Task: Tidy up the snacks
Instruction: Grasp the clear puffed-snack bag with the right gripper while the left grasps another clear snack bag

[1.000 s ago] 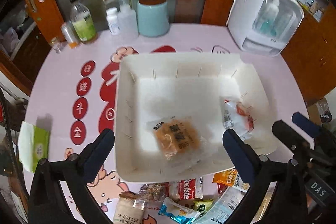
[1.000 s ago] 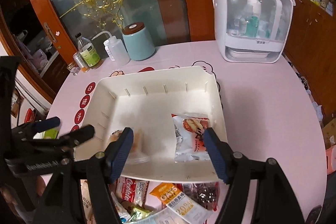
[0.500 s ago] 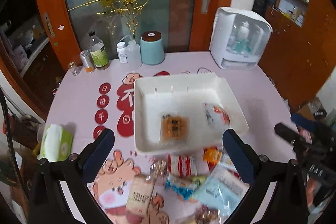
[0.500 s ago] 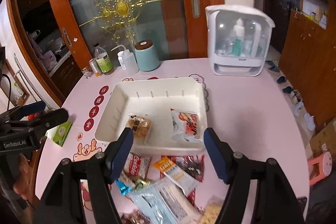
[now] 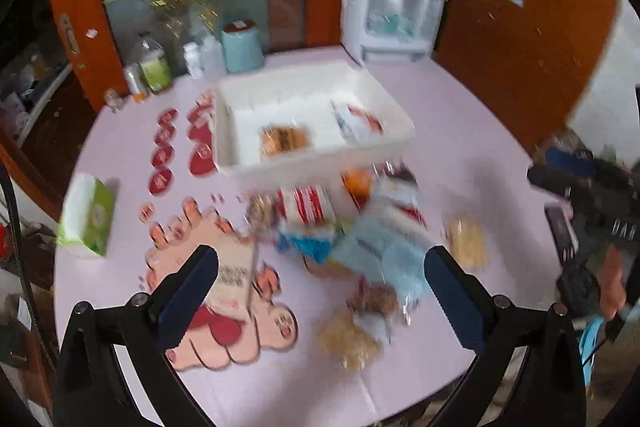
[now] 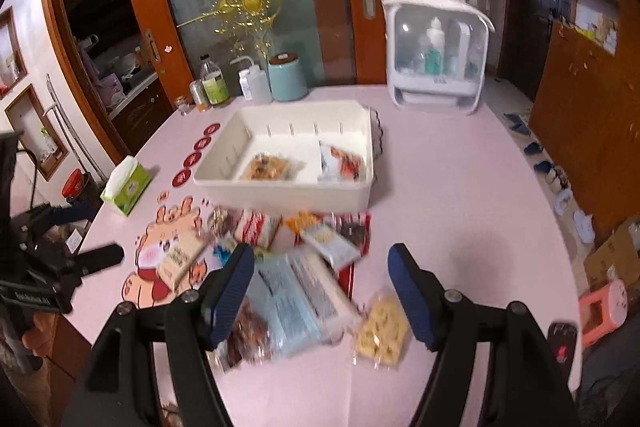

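While both claws are held above the pink desk [image 6: 460, 187], nothing is gripped in either. The left claw [image 5: 320, 287] is seen with its blue-padded fingers spread wide and only air between them; the right claw [image 6: 320, 287] is likewise parted, with nothing between its pads.

In the right wrist view, a white tray [image 6: 280, 193] is set toward 12 o'clock from the claw. Two packets are lain inside it: a brownish cookie packet [image 6: 266, 167] on the left and a white-and-red packet [image 6: 340, 163] on the right, apart from each other.

Just in front of the tray's near wall, a loose heap of snacks [image 6: 296, 259] is spread on the desk, directly ahead of the right claw's fingers. Within it a red-and-white packet [image 6: 256, 227] is found at 11 o'clock, pale blue packets [image 6: 292, 303] at the centre, and a beige box [image 6: 180, 259] at 10 o'clock over a cartoon pig print. A clear bag of yellow pieces [image 6: 382, 335] is lain at 5 o'clock of the heap, slightly apart. Much of the heap is blurred.

At 9 o'clock a green tissue pack [image 6: 126, 187] is placed near the desk's edge. Beyond the tray, bottles [image 6: 214, 83], a teal canister [image 6: 286, 77] and a white cabinet-like appliance [image 6: 434, 55] are stood along the far rim.
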